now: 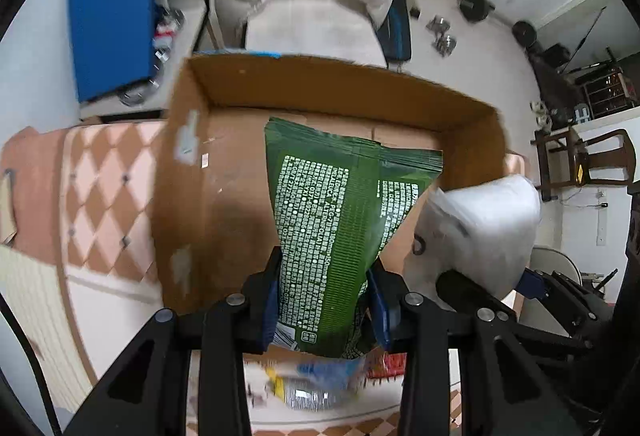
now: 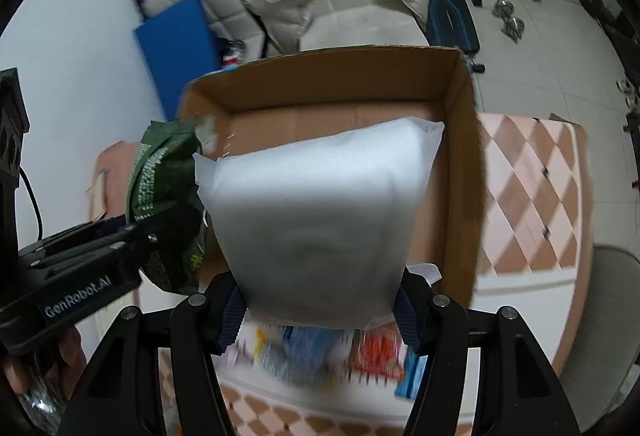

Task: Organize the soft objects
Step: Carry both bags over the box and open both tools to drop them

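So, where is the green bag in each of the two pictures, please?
Left wrist view: the green bag is in the middle, gripped between the left gripper fingers, above the cardboard box.
Right wrist view: the green bag is at the left edge of the picture, beside the white bag that the right gripper grips.
Shared landmark: the cardboard box, open, behind both bags.

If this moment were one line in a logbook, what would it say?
left gripper: shut on green pouch | right gripper: shut on white pack | both held over open cardboard box | neither released yet
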Demonstrator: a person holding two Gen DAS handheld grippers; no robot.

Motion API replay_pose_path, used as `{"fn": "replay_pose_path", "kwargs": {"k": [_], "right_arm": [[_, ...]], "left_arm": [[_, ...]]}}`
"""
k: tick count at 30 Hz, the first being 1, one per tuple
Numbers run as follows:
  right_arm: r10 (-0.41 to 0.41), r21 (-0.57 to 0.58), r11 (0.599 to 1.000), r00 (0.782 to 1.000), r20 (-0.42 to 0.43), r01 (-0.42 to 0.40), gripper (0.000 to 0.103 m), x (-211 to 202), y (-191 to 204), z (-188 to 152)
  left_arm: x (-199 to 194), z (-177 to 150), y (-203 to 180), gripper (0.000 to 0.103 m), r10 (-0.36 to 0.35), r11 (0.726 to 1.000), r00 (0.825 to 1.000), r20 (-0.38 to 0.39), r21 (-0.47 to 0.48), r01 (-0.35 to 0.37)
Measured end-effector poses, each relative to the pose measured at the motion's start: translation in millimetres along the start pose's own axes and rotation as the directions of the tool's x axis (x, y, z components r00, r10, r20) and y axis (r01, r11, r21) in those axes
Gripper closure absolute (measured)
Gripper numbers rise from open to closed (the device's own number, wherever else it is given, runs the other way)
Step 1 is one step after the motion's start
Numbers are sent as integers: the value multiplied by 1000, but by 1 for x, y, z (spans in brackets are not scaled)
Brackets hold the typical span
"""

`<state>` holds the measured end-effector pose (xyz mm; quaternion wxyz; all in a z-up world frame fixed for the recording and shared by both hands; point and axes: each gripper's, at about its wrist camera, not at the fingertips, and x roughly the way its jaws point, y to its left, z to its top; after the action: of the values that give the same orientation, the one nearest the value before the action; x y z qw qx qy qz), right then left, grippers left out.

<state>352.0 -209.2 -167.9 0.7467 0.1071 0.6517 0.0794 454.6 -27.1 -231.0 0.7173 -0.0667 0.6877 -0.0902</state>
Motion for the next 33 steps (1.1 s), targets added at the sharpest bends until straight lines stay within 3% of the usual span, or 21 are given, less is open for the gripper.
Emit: {"fn": "replay_pose_path", "kwargs": {"k": [7, 16, 19, 21, 23, 27, 33], "right_arm": [[-17, 86, 996, 995, -102, 26, 38, 106, -21, 84], [-29, 76, 996, 988, -152, 41, 37, 150, -35, 107], [-37, 68, 996, 985, -168, 49, 32, 154, -38, 112], [-57, 52, 996, 983, -174, 67, 22, 151, -39, 112], [-96, 39, 994, 982, -164, 104, 6, 140, -40, 108], [-135, -4, 991, 982, -133, 136, 0, 115, -33, 95], [-194, -42, 981, 979, -57, 191, 0, 78, -10, 86]], "left_arm": [[56, 47, 6, 68, -65, 998, 989, -136, -6, 65], [79, 60, 4, 68, -58, 997, 981, -184, 34, 66], [67, 58, 11, 52, -23, 999, 989, -147, 19, 26], [55, 54, 17, 30, 16, 1000, 994, -107, 20, -14], [41, 48, 23, 12, 46, 999, 996, -74, 17, -45], [11, 27, 32, 3, 90, 996, 996, -2, 10, -90], [-40, -6, 25, 3, 117, 992, 987, 108, 33, -122]]}}
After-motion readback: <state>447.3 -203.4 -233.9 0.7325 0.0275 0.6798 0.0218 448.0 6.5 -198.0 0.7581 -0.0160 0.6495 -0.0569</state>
